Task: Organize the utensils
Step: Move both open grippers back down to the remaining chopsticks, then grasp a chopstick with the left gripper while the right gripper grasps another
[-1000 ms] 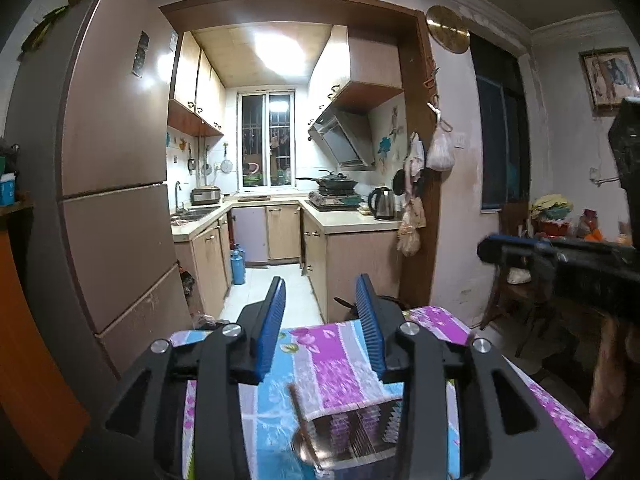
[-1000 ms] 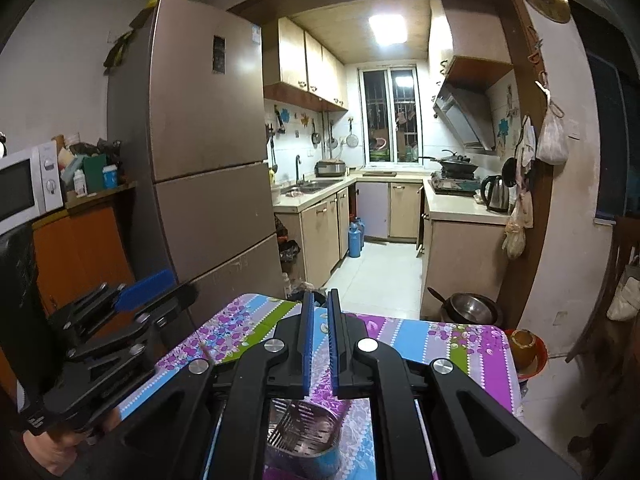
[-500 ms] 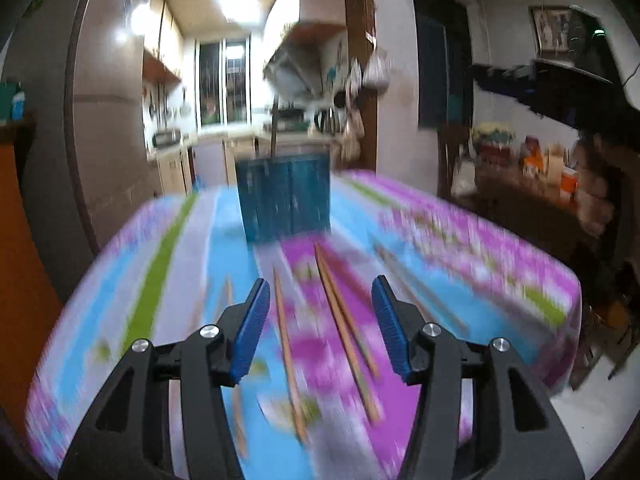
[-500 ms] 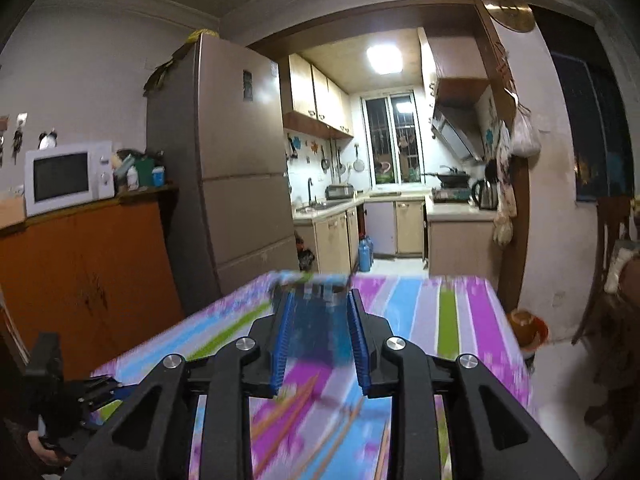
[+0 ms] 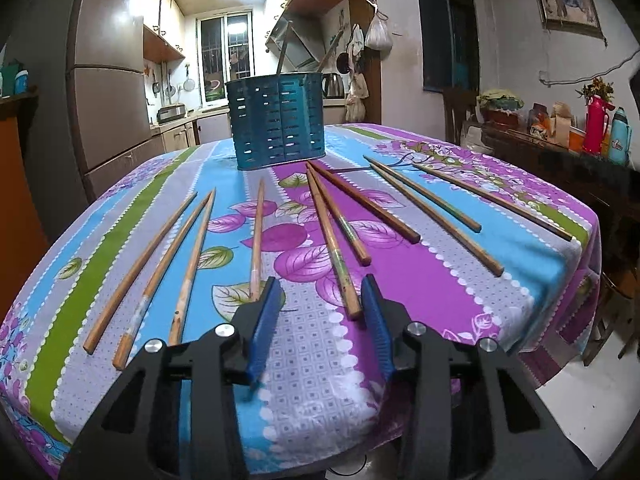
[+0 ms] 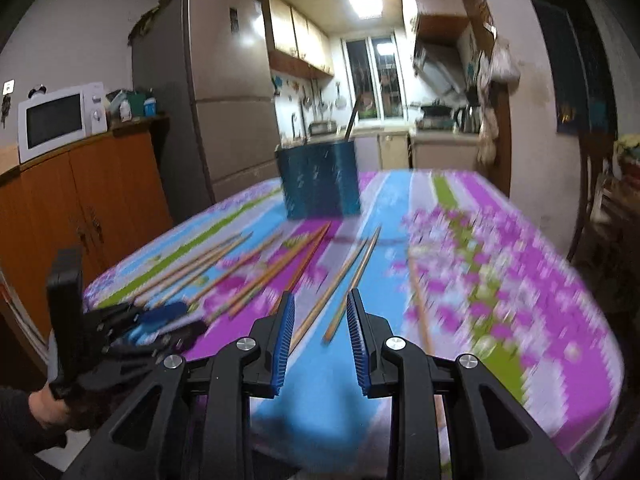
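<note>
Several wooden chopsticks (image 5: pixel 332 240) lie fanned out on the flowered tablecloth (image 5: pixel 312 344). Behind them stands a blue slotted utensil holder (image 5: pixel 276 120) with a couple of handles sticking up from it. My left gripper (image 5: pixel 321 284) hovers low at the near table edge; its jaws are closing with nothing between them, and one chopstick end lies just beyond each fingertip. The right wrist view is blurred. There my right gripper (image 6: pixel 320 298) is open and empty, with two chopsticks (image 6: pixel 344 292) beyond its tips, the holder (image 6: pixel 318 180) further back, and the left gripper (image 6: pixel 160 320) at lower left.
A person's hand (image 6: pixel 44 408) holds the left gripper. Left of the table are a tall fridge (image 6: pixel 224 92) and an orange cabinet (image 6: pixel 80 200) with a microwave (image 6: pixel 60 120). On the right, a dark sideboard (image 5: pixel 560 160) carries thermos flasks (image 5: pixel 596 124). The kitchen lies behind.
Both grippers have dropped from facing the kitchen to low over the table's near edge. The right jaws went from shut to open. The left jaws widened, then narrowed.
</note>
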### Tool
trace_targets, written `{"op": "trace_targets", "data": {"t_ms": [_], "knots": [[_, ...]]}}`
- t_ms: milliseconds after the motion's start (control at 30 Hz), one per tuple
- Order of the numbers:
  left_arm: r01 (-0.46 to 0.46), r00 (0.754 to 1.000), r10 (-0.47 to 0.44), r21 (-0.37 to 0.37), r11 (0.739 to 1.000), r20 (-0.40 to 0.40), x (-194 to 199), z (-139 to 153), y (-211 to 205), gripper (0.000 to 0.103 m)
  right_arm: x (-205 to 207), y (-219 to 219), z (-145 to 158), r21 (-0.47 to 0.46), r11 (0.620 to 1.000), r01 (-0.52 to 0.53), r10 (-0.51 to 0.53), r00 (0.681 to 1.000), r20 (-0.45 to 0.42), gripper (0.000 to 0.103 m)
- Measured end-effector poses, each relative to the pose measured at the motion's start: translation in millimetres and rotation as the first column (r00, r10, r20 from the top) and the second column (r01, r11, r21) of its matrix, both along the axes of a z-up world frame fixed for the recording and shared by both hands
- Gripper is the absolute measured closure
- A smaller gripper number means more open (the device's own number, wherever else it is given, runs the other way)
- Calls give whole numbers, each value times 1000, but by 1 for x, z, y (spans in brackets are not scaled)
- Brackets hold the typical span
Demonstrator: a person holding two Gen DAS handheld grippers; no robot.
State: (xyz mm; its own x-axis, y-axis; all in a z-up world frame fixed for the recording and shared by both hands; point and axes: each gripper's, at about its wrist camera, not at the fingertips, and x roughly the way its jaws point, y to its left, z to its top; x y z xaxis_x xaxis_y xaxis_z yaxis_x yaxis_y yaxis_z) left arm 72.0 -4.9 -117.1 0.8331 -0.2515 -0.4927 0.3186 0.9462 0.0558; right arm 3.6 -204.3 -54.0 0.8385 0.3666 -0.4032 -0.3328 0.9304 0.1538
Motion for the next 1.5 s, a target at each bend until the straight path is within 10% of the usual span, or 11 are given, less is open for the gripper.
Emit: {"op": "trace_targets", "data": {"t_ms": [367, 1500], "knots": [[19, 999, -19, -2, 1000, 40, -4, -3, -1, 71, -2, 45, -49, -81, 997, 7, -11, 999, -50, 76], [4, 991, -4, 6, 1000, 134, -22, -11, -13, 96, -6, 50, -63, -111, 983, 149, -142, 987, 72, 93]]}}
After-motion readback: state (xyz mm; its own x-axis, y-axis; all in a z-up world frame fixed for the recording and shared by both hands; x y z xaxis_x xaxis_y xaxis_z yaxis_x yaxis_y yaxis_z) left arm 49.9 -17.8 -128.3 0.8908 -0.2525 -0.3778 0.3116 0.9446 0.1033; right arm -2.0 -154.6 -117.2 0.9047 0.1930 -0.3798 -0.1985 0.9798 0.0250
